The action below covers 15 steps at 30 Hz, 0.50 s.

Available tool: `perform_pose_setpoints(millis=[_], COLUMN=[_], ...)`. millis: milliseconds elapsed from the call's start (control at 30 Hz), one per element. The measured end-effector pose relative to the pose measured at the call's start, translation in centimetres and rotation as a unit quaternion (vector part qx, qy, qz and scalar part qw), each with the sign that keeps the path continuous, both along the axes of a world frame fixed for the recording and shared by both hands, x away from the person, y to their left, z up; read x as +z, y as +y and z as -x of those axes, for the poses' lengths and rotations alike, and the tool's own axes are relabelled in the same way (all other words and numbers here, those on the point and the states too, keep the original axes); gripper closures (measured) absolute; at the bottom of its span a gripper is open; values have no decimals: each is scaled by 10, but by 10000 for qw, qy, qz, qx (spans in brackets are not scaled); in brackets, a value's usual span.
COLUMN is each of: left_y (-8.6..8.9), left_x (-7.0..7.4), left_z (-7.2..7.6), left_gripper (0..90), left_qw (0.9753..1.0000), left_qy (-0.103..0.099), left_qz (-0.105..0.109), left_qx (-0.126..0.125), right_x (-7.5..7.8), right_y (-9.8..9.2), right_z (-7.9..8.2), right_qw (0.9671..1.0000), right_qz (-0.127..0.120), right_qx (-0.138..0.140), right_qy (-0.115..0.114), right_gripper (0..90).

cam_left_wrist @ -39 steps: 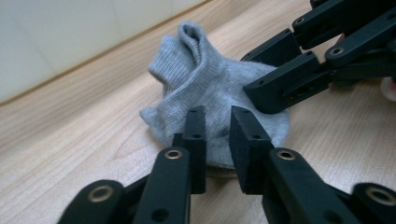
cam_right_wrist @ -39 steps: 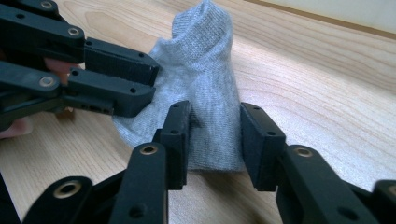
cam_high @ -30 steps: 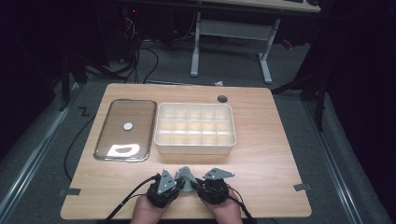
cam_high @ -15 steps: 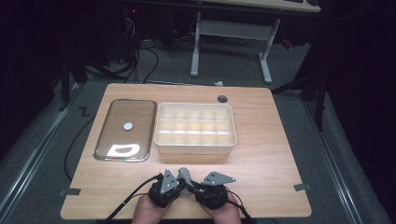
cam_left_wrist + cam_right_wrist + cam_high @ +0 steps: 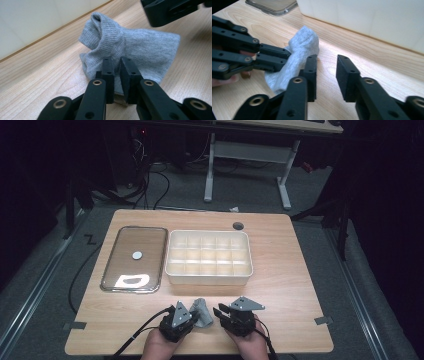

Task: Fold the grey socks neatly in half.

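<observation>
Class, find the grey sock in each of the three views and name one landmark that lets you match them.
High view: the sock lies near the table's front edge, between the two grippers.
Left gripper view: centre, the left gripper pinching its near edge.
Right gripper view: left of centre, beside the open right gripper.
Shared landmark: the white tray just behind the sock.

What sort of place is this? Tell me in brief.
Probably a lab or test workstation: a light wooden table on grey carpet, a metal-legged desk with trailing cables behind, and hand-held black grippers, the left gripper clamping a grey knitted sock.
</observation>
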<state>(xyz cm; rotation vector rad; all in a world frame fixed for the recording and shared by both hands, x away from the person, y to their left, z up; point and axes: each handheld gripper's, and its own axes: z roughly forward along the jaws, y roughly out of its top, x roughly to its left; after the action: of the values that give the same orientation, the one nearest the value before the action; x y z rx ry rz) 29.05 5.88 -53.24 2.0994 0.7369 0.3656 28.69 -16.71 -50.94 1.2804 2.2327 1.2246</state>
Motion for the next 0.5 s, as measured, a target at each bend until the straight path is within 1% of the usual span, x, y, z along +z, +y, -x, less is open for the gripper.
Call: perform_pose_setpoints(millis=[67, 100, 133, 167, 200, 267, 300, 333, 367, 400, 500], left_y=[0, 0, 0, 0, 0, 0, 0, 0, 0, 0, 0], left_x=[0, 0, 0, 0, 0, 0, 0, 0, 0, 0, 0], left_z=[0, 0, 0, 0, 0, 1, 1, 0, 0, 0, 1], left_gripper=[814, 814, 814, 814, 814, 813, 814, 813, 814, 813, 814], left_qw=[10000, 10000, 10000, 10000, 10000, 10000, 10000, 10000, 10000, 10000, 10000], left_qy=[0, 6, 20, 23, 13, -14, -5, -4, 6, 7, -16], left_qz=[-11, 6, 16, 19, 12, -6, -10, 9, 15, 15, -8], left_qx=[-4, 0, 1, 3, 5, 11, 6, 6, 12, 13, 11], right_x=[3, 6, 11, 13, 14, 10, 4, 0, -4, -7, -12], right_y=[4, 7, 9, 10, 11, 13, 14, 15, 17, 18, 20], right_z=[-7, -10, -15, -18, -18, -14, -10, -8, -5, -3, 1], right_qw=[9998, 9995, 9993, 9991, 9989, 9989, 9988, 9986, 9979, 9969, 9965], right_qz=[168, 264, 318, 375, 428, 409, 424, 467, 561, 686, 695], right_qx=[99, 130, 192, 187, 166, 181, 197, 228, 335, 389, 439], right_qy=[-14, -72, -92, -79, -124, -153, -161, -109, 4, 44, 124], right_gripper=[776, 814, 830, 857, 879, 900, 900, 900, 900, 900, 900])
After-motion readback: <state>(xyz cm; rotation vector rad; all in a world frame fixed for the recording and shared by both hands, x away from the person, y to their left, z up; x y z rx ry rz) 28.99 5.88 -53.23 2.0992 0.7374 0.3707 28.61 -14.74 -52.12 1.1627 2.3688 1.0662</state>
